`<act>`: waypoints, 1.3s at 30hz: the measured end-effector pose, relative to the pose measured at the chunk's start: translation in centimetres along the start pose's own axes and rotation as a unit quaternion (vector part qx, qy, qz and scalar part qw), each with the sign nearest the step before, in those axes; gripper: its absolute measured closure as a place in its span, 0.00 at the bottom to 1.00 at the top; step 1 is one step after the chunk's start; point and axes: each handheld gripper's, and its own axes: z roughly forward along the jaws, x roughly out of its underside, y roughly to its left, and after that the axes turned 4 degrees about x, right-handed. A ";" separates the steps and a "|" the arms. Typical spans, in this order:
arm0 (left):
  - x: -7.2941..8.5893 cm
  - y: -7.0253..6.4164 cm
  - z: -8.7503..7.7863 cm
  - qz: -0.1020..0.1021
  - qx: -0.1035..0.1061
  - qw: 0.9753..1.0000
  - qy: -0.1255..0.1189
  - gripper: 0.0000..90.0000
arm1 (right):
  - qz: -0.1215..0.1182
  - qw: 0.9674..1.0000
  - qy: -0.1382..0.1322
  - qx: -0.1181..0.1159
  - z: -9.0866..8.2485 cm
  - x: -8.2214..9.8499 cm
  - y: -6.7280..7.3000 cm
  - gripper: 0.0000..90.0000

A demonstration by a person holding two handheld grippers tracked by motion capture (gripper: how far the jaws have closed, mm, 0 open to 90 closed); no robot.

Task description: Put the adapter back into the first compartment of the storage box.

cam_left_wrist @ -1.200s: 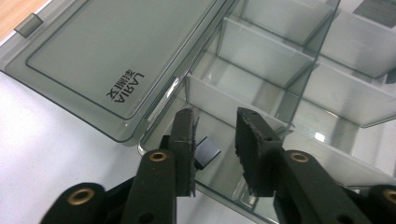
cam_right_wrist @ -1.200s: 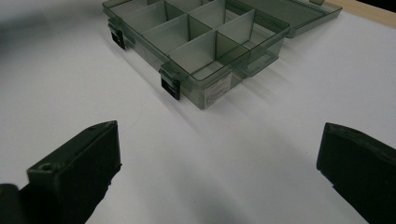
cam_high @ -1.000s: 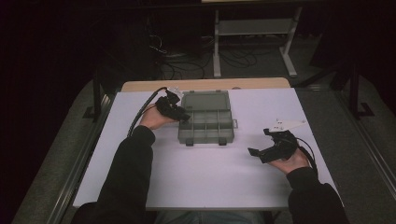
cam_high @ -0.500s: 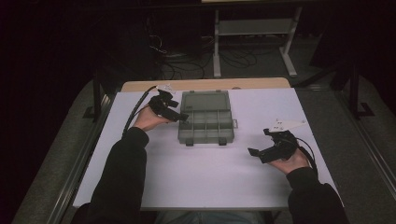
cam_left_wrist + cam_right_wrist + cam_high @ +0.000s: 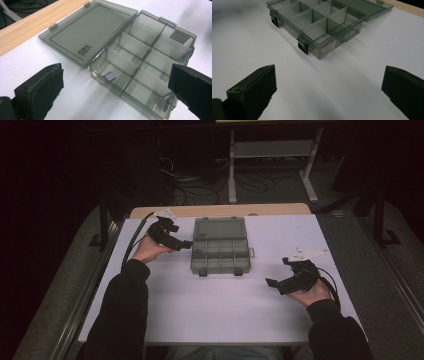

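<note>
Box: a grey see-through box (image 5: 220,245) lies in the middle of the white desk (image 5: 220,315) — its lid (image 5: 90,32) is folded flat open.
Inside: one small dark square (image 5: 110,76) sits in a corner slot.
Left gripper (image 5: 186,245): wide apart, holding nothing — just beside the box.
Right gripper (image 5: 274,283): wide apart too, holding nothing, well away from the box.
</note>
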 end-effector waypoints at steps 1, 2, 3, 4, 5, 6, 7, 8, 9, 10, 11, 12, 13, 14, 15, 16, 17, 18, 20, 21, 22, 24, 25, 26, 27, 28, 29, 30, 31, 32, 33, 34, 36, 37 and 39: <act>0.1 0.0 -0.2 -0.001 -0.001 1.000 -0.003 0.00 | 0.000 1.000 0.000 0.000 0.0 0.0 0.0 0.00; 0.3 0.1 -0.3 0.000 -0.002 1.000 -0.003 0.00 | 0.000 1.000 0.000 0.000 0.0 0.0 0.0 0.00; 0.4 0.1 -0.4 0.000 -0.002 1.000 -0.005 0.00 | 0.001 1.000 0.000 0.000 0.0 0.0 0.0 0.00; 0.5 0.1 -0.6 -0.001 -0.003 1.000 -0.007 0.00 | 0.001 1.000 0.000 0.000 0.0 0.0 0.0 0.00; 0.6 0.1 -0.7 -0.002 -0.004 1.000 -0.008 0.00 | 0.001 1.000 0.000 -0.001 0.0 0.0 0.0 0.00; 0.8 0.1 -0.8 -0.003 -0.004 1.000 -0.011 0.00 | 0.001 1.000 0.000 -0.001 0.0 0.0 0.0 0.00; 0.9 0.1 -1.0 -0.004 -0.003 1.000 -0.012 0.00 | 0.001 1.000 0.000 -0.001 0.0 0.0 0.0 0.00; 1.1 0.0 -1.1 -0.005 -0.003 1.000 -0.013 0.00 | 0.001 1.000 0.000 0.000 0.0 0.0 0.0 0.00; 1.2 0.0 -1.4 -0.002 -0.002 1.000 -0.014 0.00 | 0.001 1.000 -0.001 0.000 0.0 0.0 0.0 0.00; 1.3 -0.1 -1.5 -0.004 -0.002 1.000 -0.016 0.00 | 0.001 1.000 -0.001 0.000 -0.1 0.0 0.0 0.00; 1.5 -0.2 -1.7 -0.003 -0.003 1.000 -0.017 0.00 | 0.002 1.000 -0.001 0.000 0.0 0.0 -0.1 0.00; 1.6 -0.2 -1.9 0.000 -0.005 1.000 -0.015 0.00 | 0.002 1.000 0.000 0.000 0.0 0.0 -0.1 0.00; 1.7 -0.3 -2.1 0.000 -0.006 1.000 -0.016 0.00 | 0.001 1.000 0.001 -0.001 0.0 0.0 -0.1 0.00; 1.8 -0.3 -2.3 0.000 -0.008 1.000 -0.017 0.00 | 0.001 1.000 0.001 -0.001 0.0 0.0 0.0 0.00; 2.0 -0.3 -2.6 0.000 -0.009 1.000 -0.020 0.00 | 0.001 1.000 0.001 -0.001 0.0 0.0 0.0 0.00; 2.1 -0.3 -2.7 0.001 -0.011 1.000 -0.022 0.00 | 0.001 1.000 0.001 0.000 0.0 0.0 0.0 0.00; 2.2 -0.4 -2.9 0.001 -0.012 1.000 -0.024 0.00 | 0.001 1.000 0.001 0.000 0.0 0.0 0.0 0.00; 2.4 -0.4 -3.1 0.000 -0.014 1.000 -0.025 0.00 | 0.001 1.000 0.001 0.000 0.0 0.0 0.0 0.00; 2.7 -0.4 -3.5 -0.001 -0.017 0.999 -0.029 0.00 | 0.001 1.000 0.000 0.000 0.0 0.0 0.0 0.00; 2.9 -0.4 -3.7 -0.001 -0.018 0.999 -0.029 0.00 | 0.001 1.000 0.000 0.000 0.0 0.0 -0.1 0.00; 3.0 -0.4 -3.9 -0.002 -0.019 0.999 -0.030 0.00 | 0.003 1.000 -0.001 0.000 -0.1 0.0 -0.1 0.00; 3.3 -0.5 -4.3 -0.001 -0.023 0.999 -0.031 0.00 | 0.004 1.000 -0.002 0.000 -0.1 0.0 -0.1 0.00; 3.5 -0.6 -4.5 -0.001 -0.024 0.999 -0.033 0.00 | 0.004 1.000 -0.002 0.001 -0.1 0.0 -0.1 0.00; 3.6 -0.6 -4.7 -0.001 -0.024 0.999 -0.036 0.00 | 0.003 1.000 -0.002 0.000 -0.1 0.0 -0.1 0.00; 3.8 -0.7 -5.0 -0.002 -0.025 0.999 -0.038 0.00 | 0.003 1.000 -0.003 0.001 -0.1 0.0 -0.1 0.00; 3.9 -0.8 -5.1 -0.002 -0.026 0.999 -0.038 0.00 | 0.003 1.000 -0.003 0.001 -0.1 0.0 -0.1 0.00; 4.0 -0.8 -5.3 -0.002 -0.027 0.999 -0.039 0.00 | 0.003 1.000 -0.002 0.001 -0.1 0.0 -0.1 0.00; 4.1 -0.9 -5.4 -0.002 -0.028 0.999 -0.040 0.00 | 0.003 1.000 -0.003 0.001 -0.2 0.0 -0.1 0.00; 4.3 -0.9 -5.5 -0.002 -0.028 0.999 -0.040 0.00 | 0.003 1.000 -0.003 0.001 -0.2 0.0 -0.1 0.00; 4.4 -1.0 -5.7 -0.002 -0.026 0.999 -0.042 0.00 | 0.003 1.000 -0.003 0.001 -0.2 0.0 -0.1 0.00; 4.5 -1.0 -5.7 -0.003 -0.024 0.999 -0.044 0.00 | 0.003 1.000 -0.004 0.002 -0.2 0.0 -0.1 0.00; 4.7 -1.0 -5.8 -0.003 -0.019 0.999 -0.047 0.00 | 0.003 1.000 -0.004 0.002 -0.2 0.0 -0.1 0.00; 4.9 -1.2 -6.0 -0.005 -0.012 0.999 -0.053 0.00 | 0.004 1.000 -0.004 0.002 -0.2 0.0 -0.1 0.00; 5.0 -1.2 -6.1 -0.004 -0.013 0.998 -0.054 0.00 | 0.003 1.000 -0.004 0.002 -0.2 0.0 -0.1 0.00; 5.3 -1.4 -6.3 -0.002 -0.015 0.998 -0.053 0.00 | 0.003 1.000 -0.002 0.002 -0.2 0.0 -0.1 0.00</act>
